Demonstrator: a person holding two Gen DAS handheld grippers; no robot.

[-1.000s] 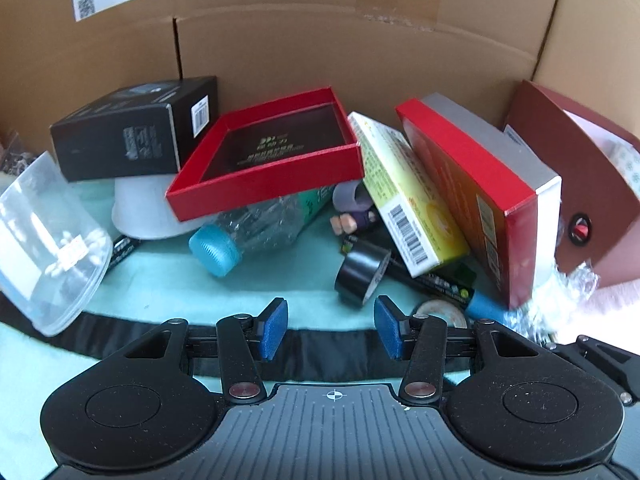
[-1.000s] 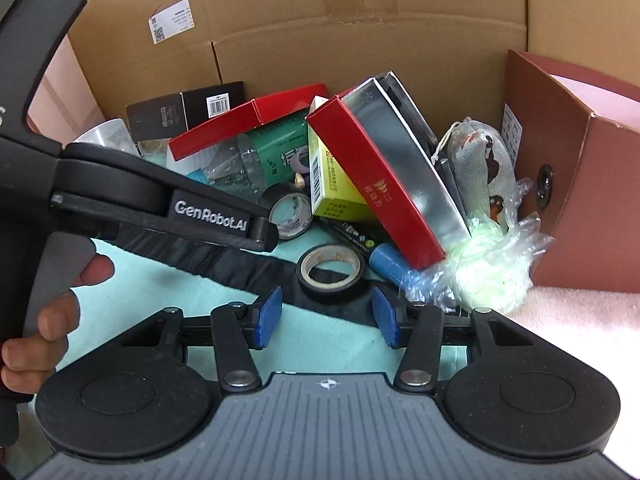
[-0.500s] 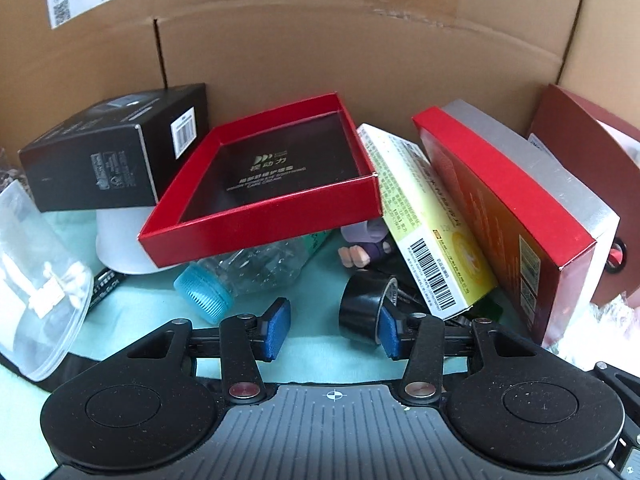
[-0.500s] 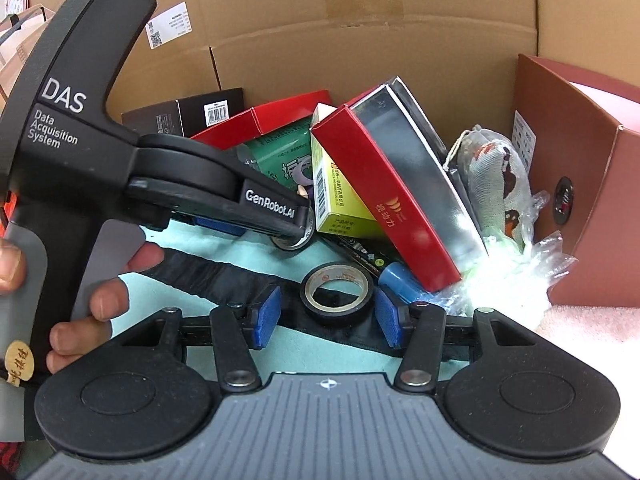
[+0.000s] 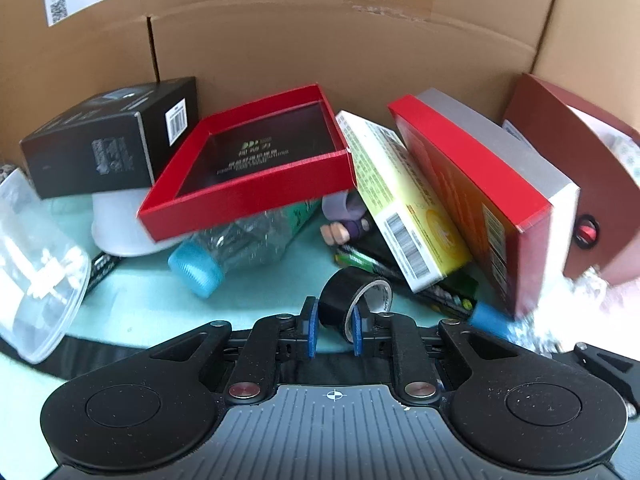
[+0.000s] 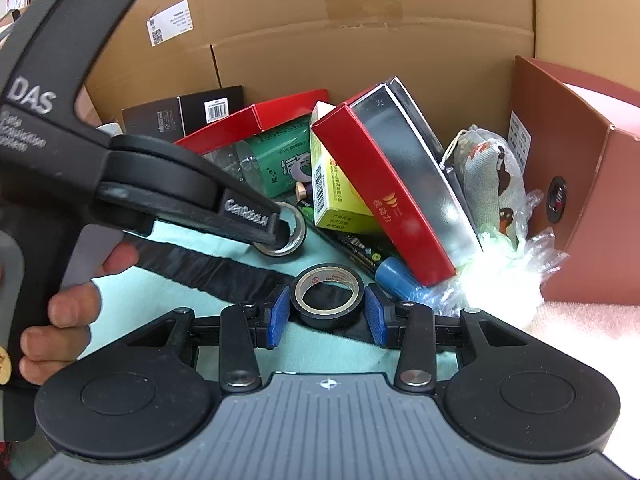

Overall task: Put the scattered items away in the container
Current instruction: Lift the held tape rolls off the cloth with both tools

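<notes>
Under the tilted red box lid [image 5: 256, 168], a clear plastic bottle [image 5: 240, 246] with a blue cap is lying half hidden, and a small purple figure [image 5: 347, 222] is peeking out beside it, too obscured to identify. Left of them, a clear plastic tub [image 5: 36, 264] is running off the frame edge. The left gripper [image 5: 334, 330], marked "DAS" and "GenRobot.AI" in the right view, is closing its jaws nearly together on the wall of a tilted black tape roll [image 5: 354, 300]. The right gripper [image 6: 327, 314] is closing around a second black tape roll [image 6: 327, 296] lying flat on the teal cloth [image 6: 160, 296]; its pads are just beside it, contact uncertain. Both rolls are sitting inside the cardboard box [image 5: 320, 40].
</notes>
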